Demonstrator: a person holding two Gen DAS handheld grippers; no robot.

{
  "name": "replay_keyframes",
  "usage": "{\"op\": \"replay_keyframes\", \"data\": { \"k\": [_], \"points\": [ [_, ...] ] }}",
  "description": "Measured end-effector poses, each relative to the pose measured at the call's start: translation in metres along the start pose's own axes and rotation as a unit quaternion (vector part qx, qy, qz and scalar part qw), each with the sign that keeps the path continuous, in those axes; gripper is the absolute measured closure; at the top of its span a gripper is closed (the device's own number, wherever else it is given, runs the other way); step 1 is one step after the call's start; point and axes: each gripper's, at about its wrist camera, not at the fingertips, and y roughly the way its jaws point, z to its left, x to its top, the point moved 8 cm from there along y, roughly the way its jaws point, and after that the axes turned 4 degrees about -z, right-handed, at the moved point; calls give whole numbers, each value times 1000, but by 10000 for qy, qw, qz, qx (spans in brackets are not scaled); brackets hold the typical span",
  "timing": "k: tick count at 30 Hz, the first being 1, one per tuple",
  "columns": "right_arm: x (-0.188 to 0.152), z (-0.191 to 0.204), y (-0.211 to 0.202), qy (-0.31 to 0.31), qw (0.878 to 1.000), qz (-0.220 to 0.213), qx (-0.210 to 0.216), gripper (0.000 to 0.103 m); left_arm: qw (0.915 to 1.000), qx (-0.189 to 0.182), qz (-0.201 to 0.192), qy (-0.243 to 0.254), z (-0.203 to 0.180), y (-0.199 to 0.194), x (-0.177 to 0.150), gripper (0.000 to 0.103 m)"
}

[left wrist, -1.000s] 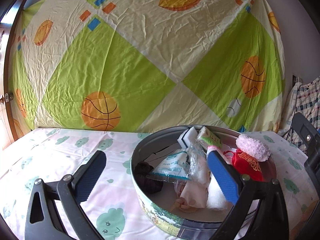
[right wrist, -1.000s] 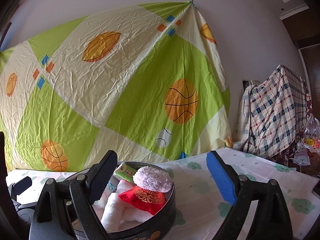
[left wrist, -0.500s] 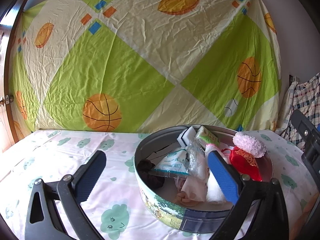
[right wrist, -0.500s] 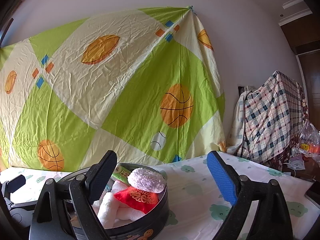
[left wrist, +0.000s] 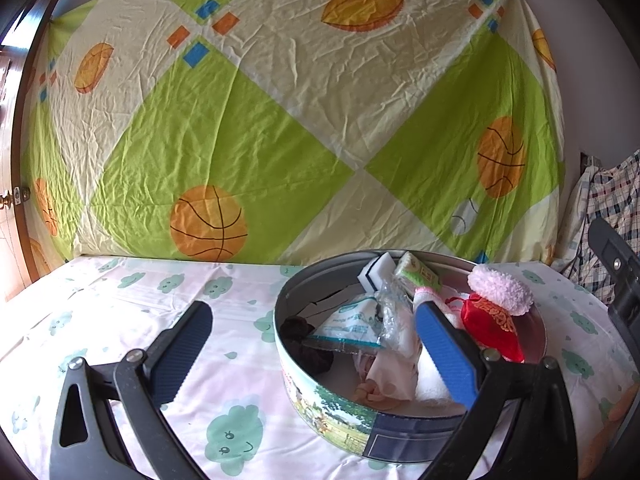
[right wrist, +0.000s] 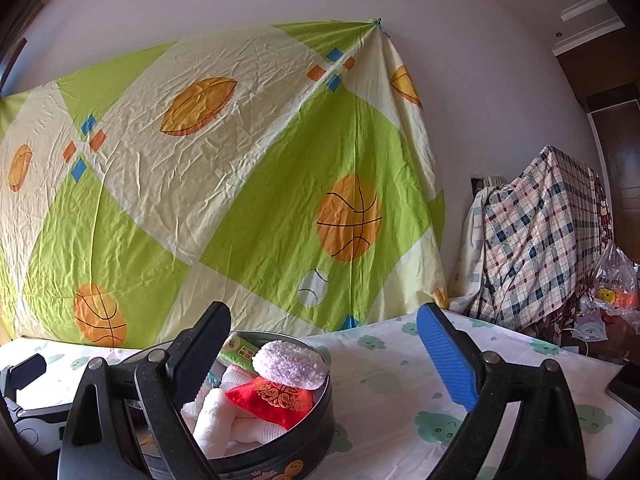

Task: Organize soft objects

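Beside the round tin, left tool wide apart, soft items inside

The bench lies bare from 9 to 11 o'clock of the tin, open to a gripper; the sheet walls off 12 o'clock just behind the tin; inside, the packet, towel, red pouch and pink puff crowd the right half, leaving a gap of tin floor at the near wall; in the right view the bench at 3 o'clock is bare up to the plaid heap.
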Motion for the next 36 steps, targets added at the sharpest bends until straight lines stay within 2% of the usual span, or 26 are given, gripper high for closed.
{"op": "replay_keyframes", "data": {
  "k": [12, 32, 36],
  "points": [
    [5, 4, -6, -106, 9998, -146, 38, 7, 10000, 59, 12, 17, 1, 0, 0, 0],
    [5, 0, -4, -108, 9999, -108, -15, 5, 9999, 155, 44, -17, 4, 1, -1, 0],
    [3, -9, -2, -73, 9994, -62, -328, 5, 9998, 174, 92, -48, 5, 2, -3, 0]
  ]
}}
